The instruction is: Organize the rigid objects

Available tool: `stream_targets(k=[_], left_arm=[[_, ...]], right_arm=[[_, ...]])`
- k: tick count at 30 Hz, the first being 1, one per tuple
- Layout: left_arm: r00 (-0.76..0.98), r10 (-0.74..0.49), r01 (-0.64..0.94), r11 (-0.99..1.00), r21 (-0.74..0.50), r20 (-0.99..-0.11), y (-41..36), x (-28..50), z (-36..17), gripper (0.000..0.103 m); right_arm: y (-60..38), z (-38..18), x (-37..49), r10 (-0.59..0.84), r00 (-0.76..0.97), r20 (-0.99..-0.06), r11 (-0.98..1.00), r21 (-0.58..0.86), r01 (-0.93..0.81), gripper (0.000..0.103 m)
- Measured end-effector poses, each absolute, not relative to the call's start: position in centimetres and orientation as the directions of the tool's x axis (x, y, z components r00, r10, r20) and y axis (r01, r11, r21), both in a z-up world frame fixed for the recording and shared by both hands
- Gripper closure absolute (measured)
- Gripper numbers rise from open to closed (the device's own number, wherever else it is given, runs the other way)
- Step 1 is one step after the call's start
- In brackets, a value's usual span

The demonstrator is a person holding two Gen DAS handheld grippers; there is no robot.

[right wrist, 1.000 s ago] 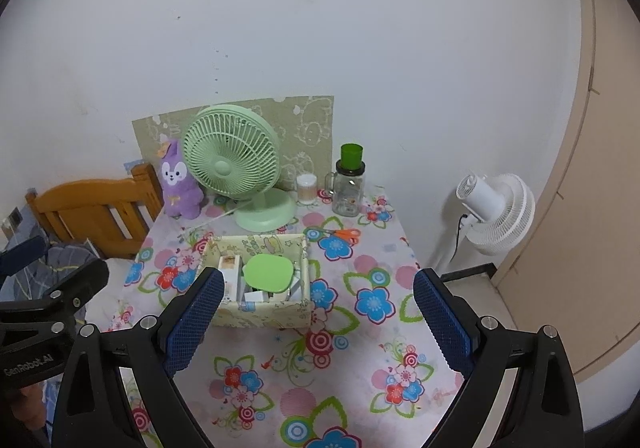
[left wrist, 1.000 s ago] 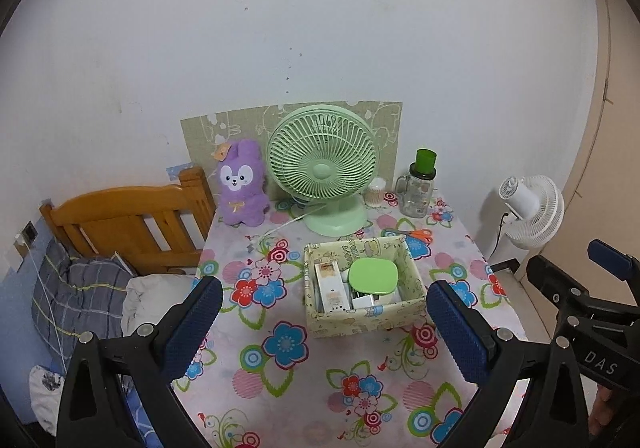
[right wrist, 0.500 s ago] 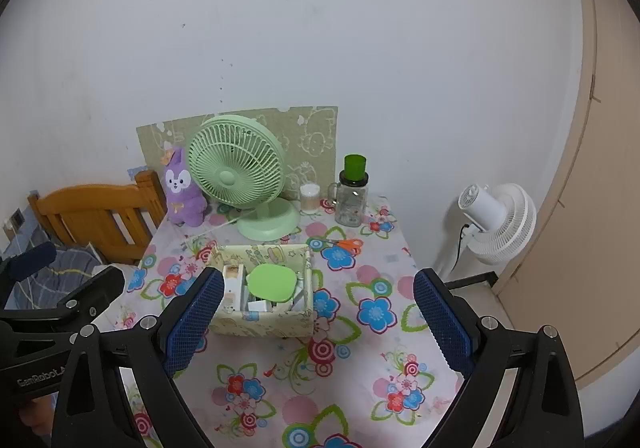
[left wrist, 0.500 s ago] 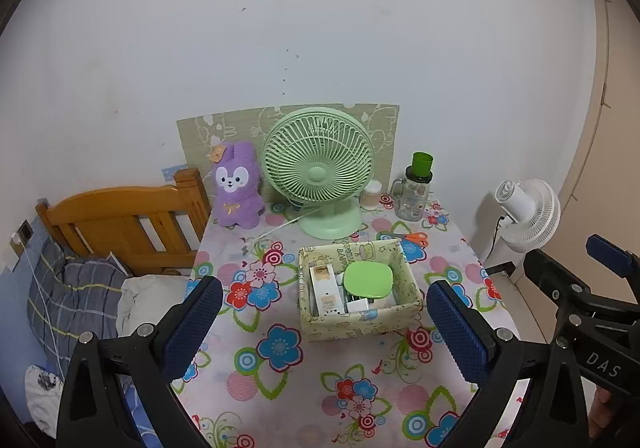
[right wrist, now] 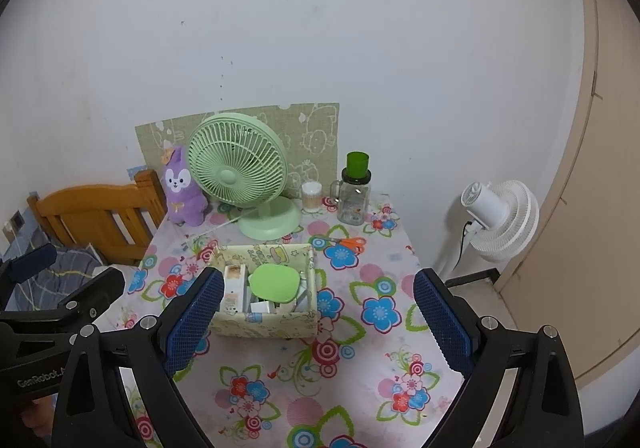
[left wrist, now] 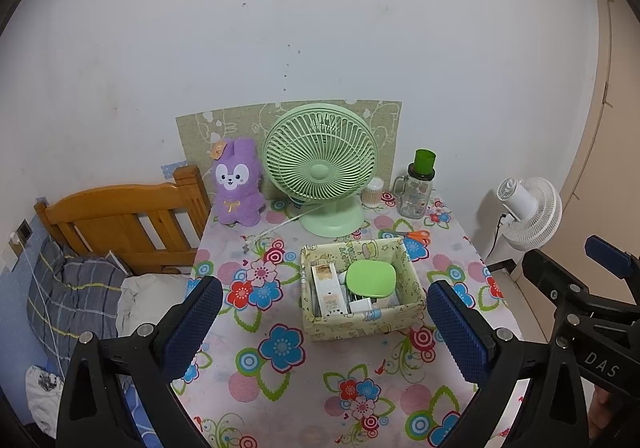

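I held the left gripper (left wrist: 320, 322) and right gripper (right wrist: 318, 318), jaws wide and empty, above the bench (left wrist: 280, 388) short of the patterned box (left wrist: 360, 322), judging what to sort.

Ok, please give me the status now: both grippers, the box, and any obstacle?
Left gripper open, empty. Right gripper open, empty. Patterned box upright mid-table, green case on top of contents. Scissors behind box; path clear.

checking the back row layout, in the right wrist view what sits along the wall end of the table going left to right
purple plush bunny → green desk fan → small white container → glass jar with green lid
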State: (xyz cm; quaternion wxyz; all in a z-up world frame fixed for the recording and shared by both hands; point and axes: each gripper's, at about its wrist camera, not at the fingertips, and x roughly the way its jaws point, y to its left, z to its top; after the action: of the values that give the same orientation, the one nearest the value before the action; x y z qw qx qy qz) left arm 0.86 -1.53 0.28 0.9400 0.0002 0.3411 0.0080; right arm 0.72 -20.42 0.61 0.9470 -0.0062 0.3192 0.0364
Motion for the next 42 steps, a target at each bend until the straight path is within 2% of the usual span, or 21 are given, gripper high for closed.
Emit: stream_targets(k=[42], left_arm=[[0.759, 0.024, -0.014, 1.000, 0.020, -0.651, -1.3, 1.3, -0.4, 0.000]], right_arm=[[-19.8, -0.5, 1.4, 0.061, 0.781, -0.622, 0.998, 0.016, -0.064, 0.006]])
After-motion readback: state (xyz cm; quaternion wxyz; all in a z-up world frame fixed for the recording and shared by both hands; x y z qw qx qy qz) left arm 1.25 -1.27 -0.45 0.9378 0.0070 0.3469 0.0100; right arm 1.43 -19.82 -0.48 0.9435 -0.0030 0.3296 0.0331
